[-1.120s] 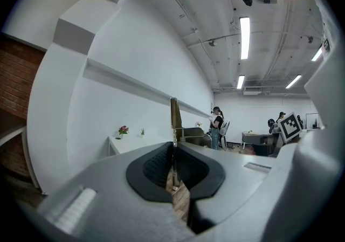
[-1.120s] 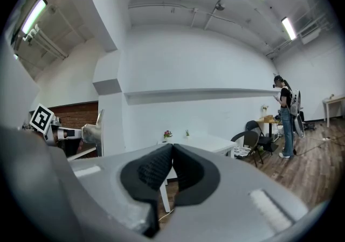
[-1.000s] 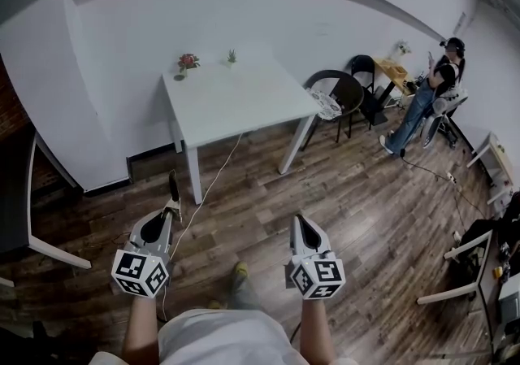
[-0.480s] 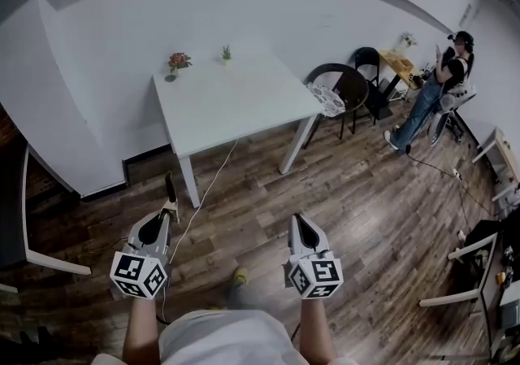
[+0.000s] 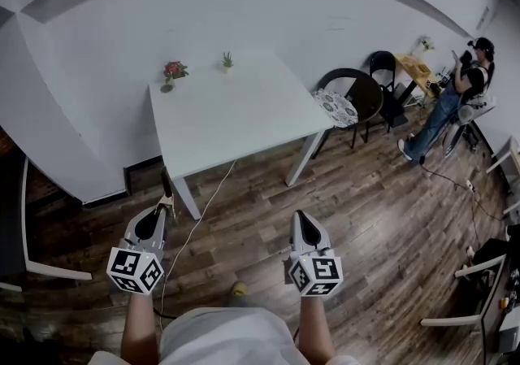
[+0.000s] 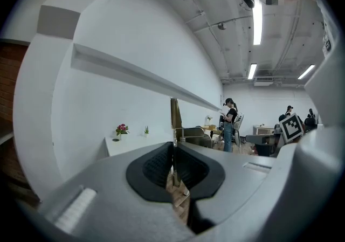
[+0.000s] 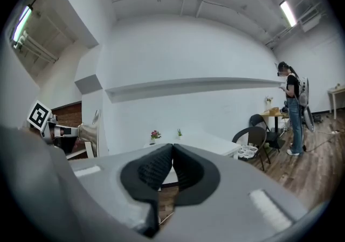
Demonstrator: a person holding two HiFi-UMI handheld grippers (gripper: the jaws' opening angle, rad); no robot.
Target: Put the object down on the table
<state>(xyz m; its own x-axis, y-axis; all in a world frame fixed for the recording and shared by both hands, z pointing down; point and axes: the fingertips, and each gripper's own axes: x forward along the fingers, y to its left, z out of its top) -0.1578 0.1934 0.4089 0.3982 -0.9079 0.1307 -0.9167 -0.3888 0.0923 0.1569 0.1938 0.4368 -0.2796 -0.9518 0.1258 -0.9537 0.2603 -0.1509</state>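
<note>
My left gripper (image 5: pixel 166 207) is shut on a thin tool with a dark brown handle (image 5: pixel 167 184) that sticks out past its tips. In the left gripper view the handle (image 6: pixel 176 113) stands upright above the closed jaws, with a metal collar just above them. My right gripper (image 5: pixel 300 218) is shut with nothing in it; its pads (image 7: pixel 161 166) meet. Both hang over the wooden floor, short of the white table (image 5: pixel 236 115). The table (image 7: pixel 202 141) also shows ahead in the right gripper view.
Two small potted plants, one pink-flowered (image 5: pixel 171 72) and one green (image 5: pixel 227 60), stand at the table's far edge. A black chair (image 5: pixel 361 97) with a patterned cushion stands right of the table. A person (image 5: pixel 457 95) stands far right. A cable (image 5: pixel 199 207) runs across the floor.
The table has drawn nearer and looks larger in the head view. Both grippers keep their places in the view, the left still holding the tool.
</note>
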